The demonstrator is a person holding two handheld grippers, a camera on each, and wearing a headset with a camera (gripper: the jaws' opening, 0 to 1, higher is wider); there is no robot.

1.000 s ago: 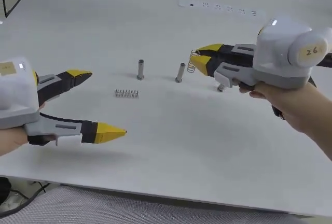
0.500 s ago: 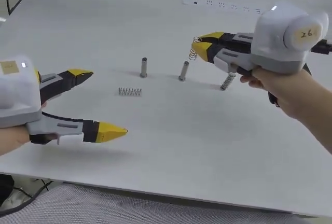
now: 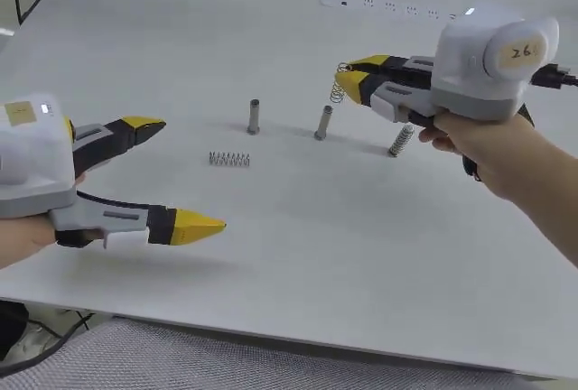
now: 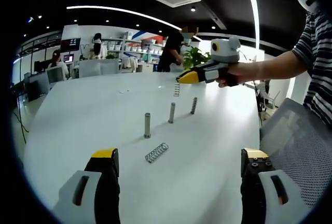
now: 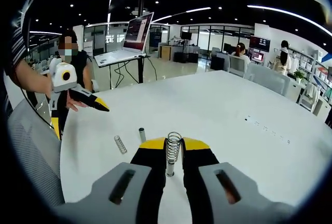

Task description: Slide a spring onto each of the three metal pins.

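Now, step: judged mid-carry of the second spring to a pin.
right gripper (image 5: 173, 142): jaws pinched together on the held spring (image 5: 173, 151), raised above the table.
held spring: coil upright btw the yellow tips, long axis approx. vertical, lower end free below them.
middle pin (image 3: 323, 123): upright, bare; in the head view it sits just below the coil and a little to the side of it. In the right gripper view it lines up right under the coil. Spring not yet on it.
key relation: spring axis & pin axis look near parallel and almost in line, so the coming move is judged a short drop w/ a small sideways correction.
right pin (image 3: 400, 141): already wears a spring.
left pin (image 3: 254, 116): bare, upright.
loose spring (image 3: 228, 159): lying flat on the white table (image 3: 298, 255), just in front of the left pin; nearer the left gripper than the right.
left gripper (image 3: 176, 173): jaws wide apart, holding nothing, well apart from the pins.
progress: judged 1 of 3 done.
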